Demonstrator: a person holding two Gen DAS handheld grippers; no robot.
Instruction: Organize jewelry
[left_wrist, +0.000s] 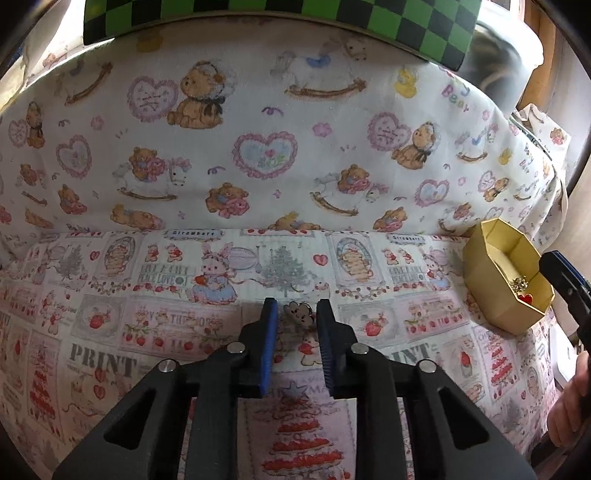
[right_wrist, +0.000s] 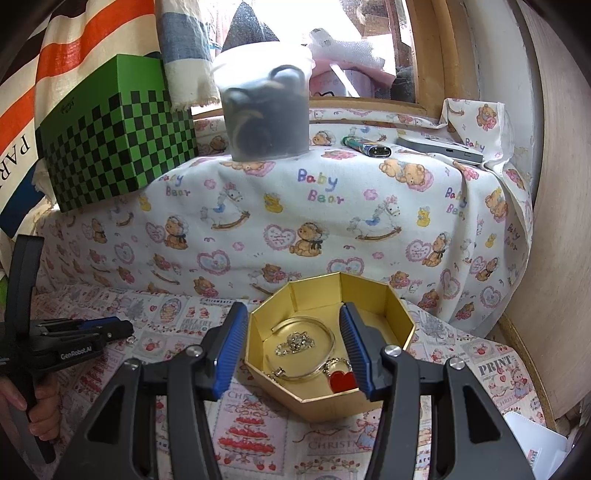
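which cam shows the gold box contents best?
Right wrist: it looks down into the gold box, showing a bangle, chain and red heart charm. Left wrist catches the box at its right edge, contents tiny.

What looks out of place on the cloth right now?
One small cloud-shaped charm lies loose on the printed cloth, between the left claw fingers, while the bangle and red heart pendant already sit in the gold box.

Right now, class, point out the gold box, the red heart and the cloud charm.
gold box (right_wrist: 369, 306): right wrist view, inner back wall.
red heart (right_wrist: 341, 381): right wrist view, middle of its face.
cloud charm (left_wrist: 298, 312): left wrist view, its face, between the left tongs.
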